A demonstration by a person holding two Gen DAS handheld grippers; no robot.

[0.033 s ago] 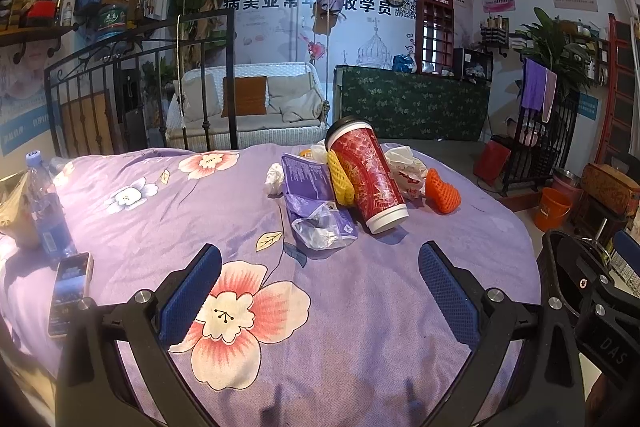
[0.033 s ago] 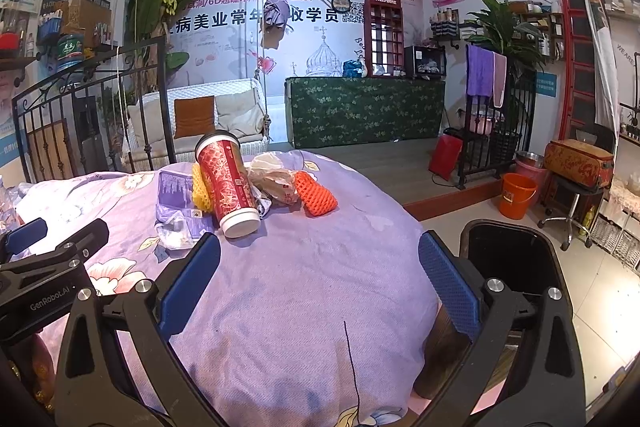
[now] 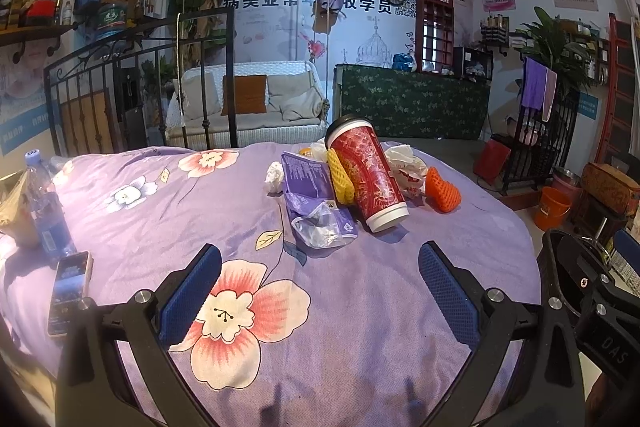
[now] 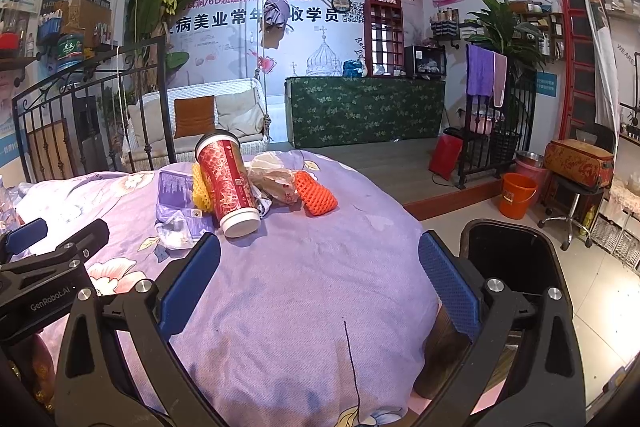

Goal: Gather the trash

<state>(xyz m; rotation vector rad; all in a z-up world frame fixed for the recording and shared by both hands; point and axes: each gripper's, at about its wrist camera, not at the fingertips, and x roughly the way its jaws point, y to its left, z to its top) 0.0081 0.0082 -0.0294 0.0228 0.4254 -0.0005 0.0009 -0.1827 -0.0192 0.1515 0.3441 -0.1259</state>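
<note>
**Trash pile dead ahead, both claws empty**

Salon-looking room, posters all over the back wall, and a purple flowered sheet (image 3: 168, 187) spread over what looks like a bed. All the trash sits in one heap near the far edge: a red cup (image 3: 366, 175) lying tipped over, a yellow net (image 3: 340, 179) tucked against its left side, a purple wrapper (image 3: 316, 203) left of that, a tissue wad (image 3: 275, 177), crumpled paper (image 3: 406, 167) behind the cup and an orange net (image 3: 442, 189) off to its right.

Left claw (image 3: 320, 303) is spread wide with nothing in it, and the right claw (image 4: 320, 287) is the same. Neither is touching anything.

What matters for the grab: from the left claw the cup sits at about 12 o'clock, a bit toward 1. From the right claw it's more like 11 o'clock. The cup's long axis runs roughly away from both claws, white base toward them, lid end propped up on the heap. I'd guess either claw could take it across its width; the wrapper is closest to the left.

Black bin (image 4: 516, 259) is on the floor at about 2 o'clock of the right claw, just past the bed edge, so that side looks handier for dropping stuff. Bottle (image 3: 46, 207) and phone (image 3: 68, 291) at 9 o'clock of the left claw probably aren't trash.
</note>
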